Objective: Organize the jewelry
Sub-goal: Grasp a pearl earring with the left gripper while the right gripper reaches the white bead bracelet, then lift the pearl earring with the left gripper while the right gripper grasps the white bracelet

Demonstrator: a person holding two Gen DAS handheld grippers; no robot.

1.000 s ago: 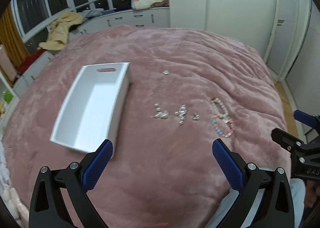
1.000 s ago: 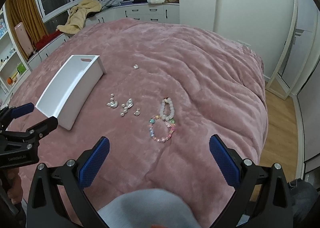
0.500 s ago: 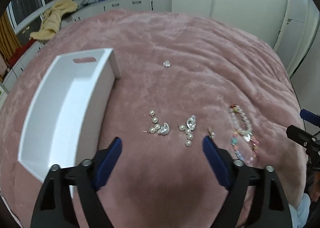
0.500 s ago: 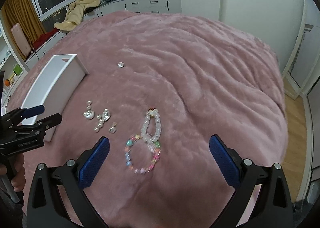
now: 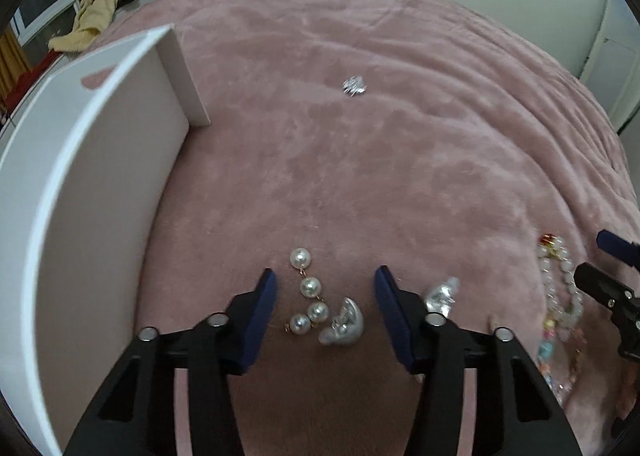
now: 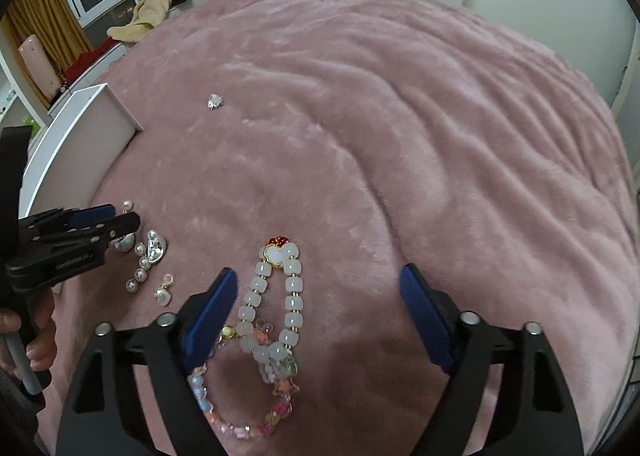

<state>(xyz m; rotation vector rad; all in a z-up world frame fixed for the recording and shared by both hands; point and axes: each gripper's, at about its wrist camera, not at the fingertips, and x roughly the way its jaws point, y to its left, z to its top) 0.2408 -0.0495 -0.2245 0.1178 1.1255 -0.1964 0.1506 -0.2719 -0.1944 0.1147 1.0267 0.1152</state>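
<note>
A pearl-and-silver earring (image 5: 320, 310) lies on the pink blanket between the blue fingers of my left gripper (image 5: 326, 284), whose jaws are closing; the pads stand apart from it. A second silver earring (image 5: 440, 294) lies just right of that gripper. In the right wrist view a white bead bracelet (image 6: 276, 296) and a colourful bead bracelet (image 6: 240, 408) lie between the fingers of my right gripper (image 6: 318, 282), jaws closing, pads clear of both. A small silver charm (image 5: 354, 86) sits farther back. The white tray (image 5: 60, 184) stands at the left.
The pink blanket (image 6: 400, 136) covers the bed. A loose pearl charm (image 6: 164, 290) lies between the two jewelry groups. A yellow garment (image 6: 160, 0) rests on the window bench behind. A hand (image 6: 36, 332) grips the left tool's handle.
Both grippers came down close to the blanket. The left one now straddles the pearl earring with narrower jaws; the right one straddles the bracelets and has narrowed a little.
</note>
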